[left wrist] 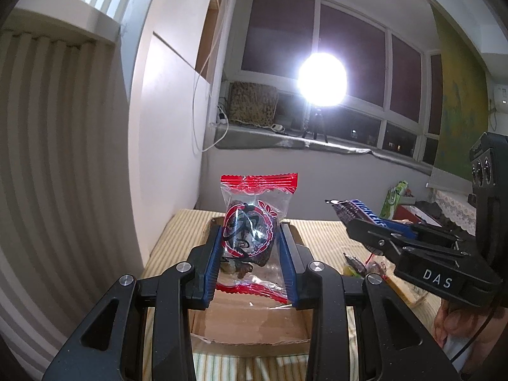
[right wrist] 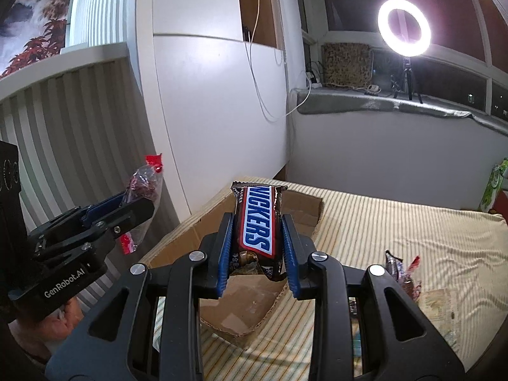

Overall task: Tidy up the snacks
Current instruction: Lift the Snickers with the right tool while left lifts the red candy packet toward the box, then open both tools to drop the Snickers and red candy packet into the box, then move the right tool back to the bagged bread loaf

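Two snacks aloft over cardboard box (right wrist: 263,304) at striped bed's (right wrist: 397,228) wall-side edge: clear red-trimmed packet (left wrist: 250,235) pinched in left tool (left wrist: 250,254), Snickers bar (right wrist: 257,227) clamped in right tool (right wrist: 257,254). Mid-carry, probably; next, lowering into box, then loosening both grips.

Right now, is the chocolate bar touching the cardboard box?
Apart. In the right wrist view the chocolate bar hangs clamped in the right gripper, with the cardboard box floor visible beneath its lower end.
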Demonstrator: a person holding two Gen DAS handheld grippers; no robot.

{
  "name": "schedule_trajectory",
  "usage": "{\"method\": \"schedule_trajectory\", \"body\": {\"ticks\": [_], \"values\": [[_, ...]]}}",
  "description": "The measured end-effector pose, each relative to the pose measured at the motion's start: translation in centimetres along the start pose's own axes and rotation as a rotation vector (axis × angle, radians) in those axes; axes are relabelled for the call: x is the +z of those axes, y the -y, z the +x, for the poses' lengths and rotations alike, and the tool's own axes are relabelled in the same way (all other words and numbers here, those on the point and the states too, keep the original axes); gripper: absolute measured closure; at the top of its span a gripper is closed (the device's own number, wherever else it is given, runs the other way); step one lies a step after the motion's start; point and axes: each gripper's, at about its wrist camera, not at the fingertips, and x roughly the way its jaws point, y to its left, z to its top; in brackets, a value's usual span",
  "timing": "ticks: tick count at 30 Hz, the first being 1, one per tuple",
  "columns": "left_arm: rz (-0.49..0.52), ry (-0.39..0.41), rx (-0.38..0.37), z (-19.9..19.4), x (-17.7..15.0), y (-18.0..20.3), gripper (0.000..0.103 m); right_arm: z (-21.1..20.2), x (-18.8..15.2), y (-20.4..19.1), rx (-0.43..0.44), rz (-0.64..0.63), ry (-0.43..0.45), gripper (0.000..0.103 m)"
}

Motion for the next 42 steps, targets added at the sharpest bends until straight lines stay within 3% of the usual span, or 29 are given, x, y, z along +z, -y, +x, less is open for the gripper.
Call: {"method": "schedule_trajectory", "body": {"ticks": [9,10,11,13,34,42], "values": [[-0.008,-0.089,0.033,3.7,-1.6,-1.5,0.069,4.9,-1.5,0.7,0.032,0.023,-0.091,0.070],[-0.008,-0.102,0.046,4.0,-1.8,-1.6,0.055,5.3,-1.7,0.8,0.035,0.028,-0.093,0.066],[-0.012,-0.110,0.060,4.2,-2.1,-1.8,0.032,5.5,-1.8,1.0,0.030,0.032,-0.088,0.061],[-0.027,-0.091,0.082,4.0,-2.0,-2.0,0.023,5.5,-1.8,1.4,0.022,0.038,-0.081,0.058],[-0.012,-0.069,0.096,2.1,-1.3,-1.5,0.023,2.5,-1.6,1.0,0.016,0.049,-0.036,0.058],[0.009,-0.079,0.080,2.0,-1.4,0.4,0.023,0.2,-3.8,3.6,-0.008,0.110,-0.032,0.058]]}}
